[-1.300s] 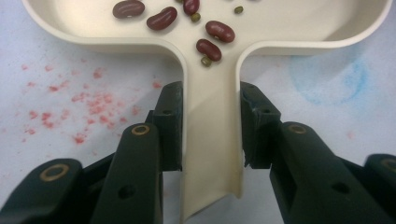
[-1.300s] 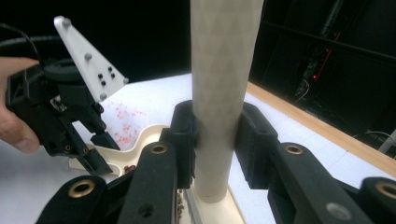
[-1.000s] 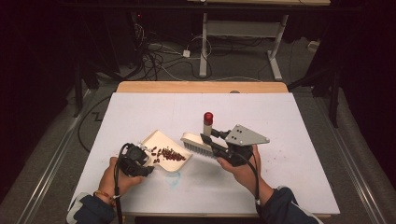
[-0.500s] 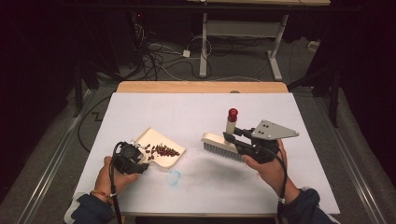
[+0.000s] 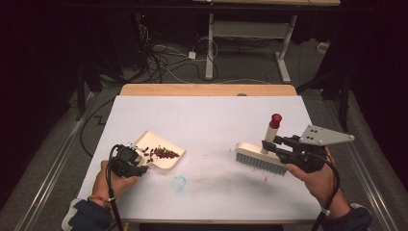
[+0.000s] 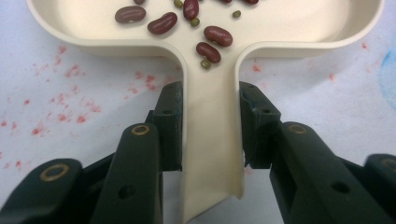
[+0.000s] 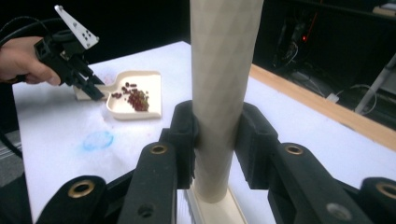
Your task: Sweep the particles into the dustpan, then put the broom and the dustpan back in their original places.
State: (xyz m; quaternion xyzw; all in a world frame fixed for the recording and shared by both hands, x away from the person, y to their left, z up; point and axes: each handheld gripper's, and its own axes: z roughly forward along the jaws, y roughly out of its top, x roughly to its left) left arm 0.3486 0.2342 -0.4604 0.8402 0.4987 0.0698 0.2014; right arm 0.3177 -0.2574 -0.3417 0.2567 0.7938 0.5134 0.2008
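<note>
Dustpan (image 5: 161, 154) handle clamped by left gripper (image 6: 210, 121) keeps beans (image 5: 163, 153) level; right gripper (image 7: 215, 135) grips brush (image 5: 260, 158) at three o'clock, probably lifted clear.

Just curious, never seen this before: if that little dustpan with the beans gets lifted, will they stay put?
Probably only if kept level. The beans lie loose and rounded, so they would likely roll. The dustpan looks stiff and light, with a raised rim at the handle end.

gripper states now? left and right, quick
Left gripper: closed on the dustpan handle, beans in the pan.
Right gripper: closed on the brush handle, brush upright.
</note>
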